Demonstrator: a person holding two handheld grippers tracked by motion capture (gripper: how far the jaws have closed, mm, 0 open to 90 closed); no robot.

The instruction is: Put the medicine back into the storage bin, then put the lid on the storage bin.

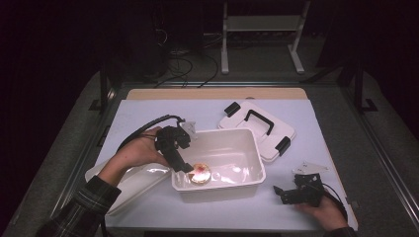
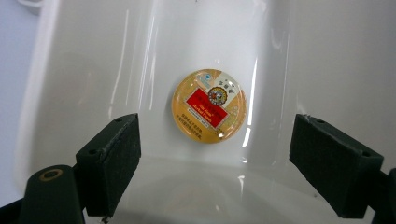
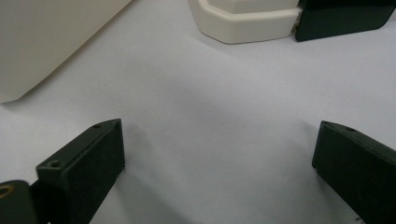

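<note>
A round tin [image 1: 200, 173] with an orange and red label lies flat on the floor of a white plastic bin [image 1: 247, 132], near its front left corner. My left gripper [image 1: 187, 168] reaches down into the bin from the left. In the left gripper view the tin [image 2: 209, 105] sits just beyond the open left gripper [image 2: 215, 154], with nothing between the pads and the bin's wall [image 2: 93, 70] behind. My right gripper [image 1: 279, 191] rests low on the table at the front right. In its own view the right gripper [image 3: 217, 140] stands open over bare tabletop.
The bin's white lid [image 1: 242, 116], with a black handle and black latches, lies behind and to the right of the bin; its corner [image 3: 243, 21] and one latch [image 3: 345, 16] appear ahead of the right gripper. A shallow white tray [image 1: 133, 182] lies left of the bin, under the left forearm.
</note>
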